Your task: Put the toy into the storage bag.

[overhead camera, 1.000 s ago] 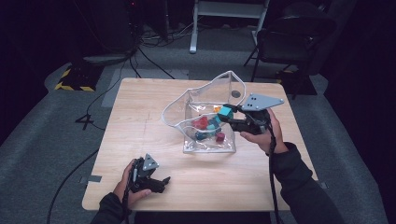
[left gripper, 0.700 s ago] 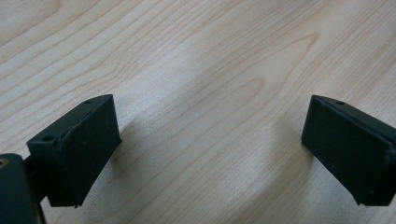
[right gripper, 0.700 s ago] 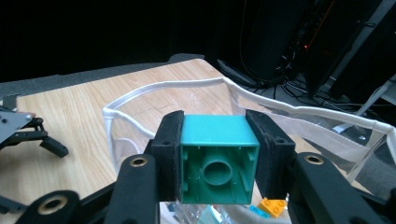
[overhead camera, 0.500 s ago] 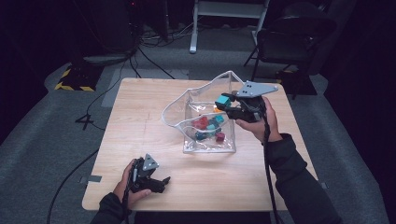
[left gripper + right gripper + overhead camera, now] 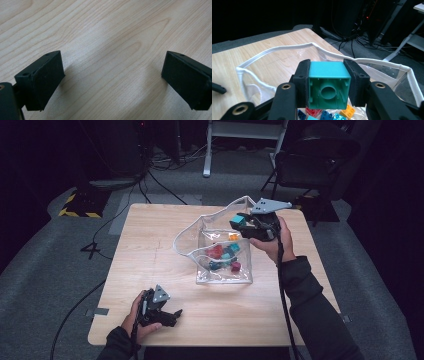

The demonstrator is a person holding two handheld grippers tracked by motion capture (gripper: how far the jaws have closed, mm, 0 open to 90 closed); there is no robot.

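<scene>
High view: you are looking forward and down from above your side of the worktop, taking in all of it from a distance. Left gripper view: the camera is riding on your left tool, facing almost straight down at bare wood from very close. Right gripper view: the camera is looking along your right tool, held above the clear bag, facing across the worktop toward the dark room. The high view and the right gripper view are sharing the bag and the worktop's far edge.
</scene>
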